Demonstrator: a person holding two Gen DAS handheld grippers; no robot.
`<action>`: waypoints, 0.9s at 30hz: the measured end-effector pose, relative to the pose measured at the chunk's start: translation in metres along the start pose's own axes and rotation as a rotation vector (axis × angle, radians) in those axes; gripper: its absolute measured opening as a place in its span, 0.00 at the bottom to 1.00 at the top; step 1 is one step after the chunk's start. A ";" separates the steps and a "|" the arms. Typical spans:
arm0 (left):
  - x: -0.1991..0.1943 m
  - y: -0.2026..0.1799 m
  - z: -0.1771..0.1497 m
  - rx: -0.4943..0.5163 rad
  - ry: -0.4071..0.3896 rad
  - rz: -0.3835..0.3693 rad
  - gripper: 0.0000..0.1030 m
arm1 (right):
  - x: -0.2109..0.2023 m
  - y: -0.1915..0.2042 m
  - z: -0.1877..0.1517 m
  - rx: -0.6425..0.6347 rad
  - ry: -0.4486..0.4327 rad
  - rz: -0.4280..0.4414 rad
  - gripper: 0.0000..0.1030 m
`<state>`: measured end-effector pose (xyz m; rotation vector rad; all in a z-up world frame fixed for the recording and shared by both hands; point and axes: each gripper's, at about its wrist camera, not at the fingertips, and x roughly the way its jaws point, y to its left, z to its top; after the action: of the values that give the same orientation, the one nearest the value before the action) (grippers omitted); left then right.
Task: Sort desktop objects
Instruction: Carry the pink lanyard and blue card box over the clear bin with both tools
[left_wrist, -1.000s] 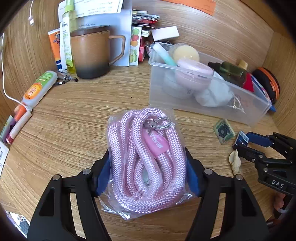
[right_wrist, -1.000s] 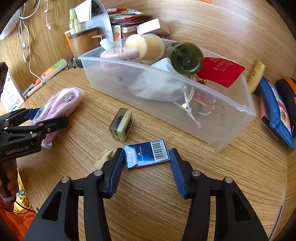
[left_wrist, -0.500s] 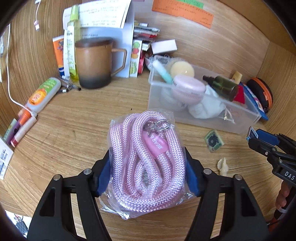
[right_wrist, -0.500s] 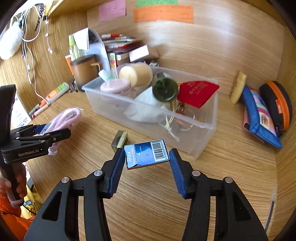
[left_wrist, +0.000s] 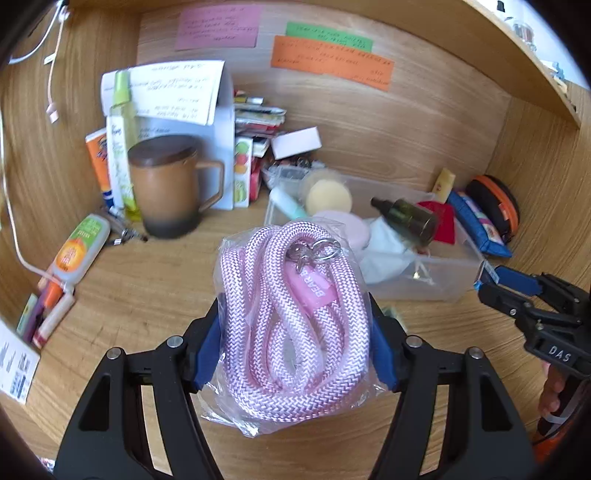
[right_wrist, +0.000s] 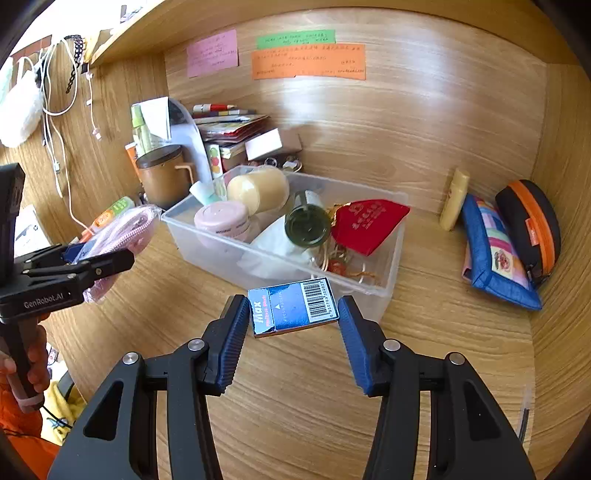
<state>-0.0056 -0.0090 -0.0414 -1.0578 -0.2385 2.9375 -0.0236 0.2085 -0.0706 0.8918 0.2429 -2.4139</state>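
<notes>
Gripping a coiled pink braided rope in a clear plastic bag (left_wrist: 295, 317), left gripper (left_wrist: 295, 343) fingers clamped on its sides, centre of frame. Right gripper (right_wrist: 291, 325) fingers pinching a small blue barcoded box (right_wrist: 293, 306), raised above the wooden tabletop (right_wrist: 295, 387), just before the clear plastic bin (right_wrist: 384, 291).

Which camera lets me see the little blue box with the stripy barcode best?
The right wrist view. The blue box sits front and centre in the right gripper, label and barcode facing the camera. In the left wrist view only a sliver of it shows at that gripper's tip, at the right edge.
</notes>
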 end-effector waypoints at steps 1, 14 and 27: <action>0.000 -0.002 0.002 0.003 -0.004 -0.002 0.65 | 0.000 -0.001 0.001 0.002 -0.003 -0.003 0.45; 0.012 -0.023 0.042 0.069 -0.038 -0.058 0.65 | 0.003 -0.019 0.023 0.033 -0.042 -0.034 0.45; 0.046 -0.042 0.063 0.106 -0.009 -0.109 0.65 | 0.029 -0.043 0.036 0.052 -0.007 -0.058 0.45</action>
<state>-0.0831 0.0263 -0.0165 -0.9847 -0.1343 2.8244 -0.0851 0.2197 -0.0624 0.9109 0.2070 -2.4867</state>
